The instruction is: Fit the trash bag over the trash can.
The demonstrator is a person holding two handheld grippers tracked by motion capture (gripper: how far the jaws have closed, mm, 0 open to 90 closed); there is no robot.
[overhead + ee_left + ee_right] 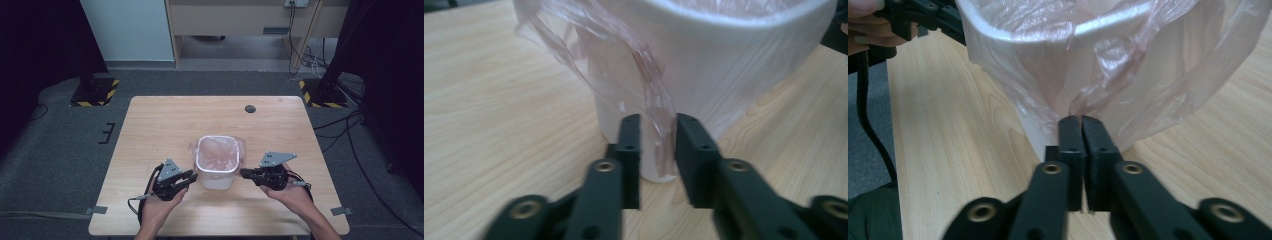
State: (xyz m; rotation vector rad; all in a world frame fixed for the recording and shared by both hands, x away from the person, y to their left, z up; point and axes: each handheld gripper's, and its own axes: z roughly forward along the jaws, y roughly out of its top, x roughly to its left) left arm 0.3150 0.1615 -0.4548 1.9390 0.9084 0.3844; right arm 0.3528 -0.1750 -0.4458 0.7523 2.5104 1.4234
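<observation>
Left gripper (191, 176) at bin's (217, 175) 9 o'clock, jaws parted, bag (644, 95) strip loose between. Right gripper (243, 173) at 3 o'clock pinches film. Risk: one-sided pull tears liner, tips bin.

A bin (216, 162) stands on the table (150, 130), lined with a bag (241, 146). The left gripper (191, 176) sits left of it, the right gripper (243, 173) right.

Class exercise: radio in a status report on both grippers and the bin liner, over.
Left gripper open, strand of bin liner loose between its jaws. Right gripper pinched shut on liner hem. White bin upright on table. Nothing in the way.
</observation>
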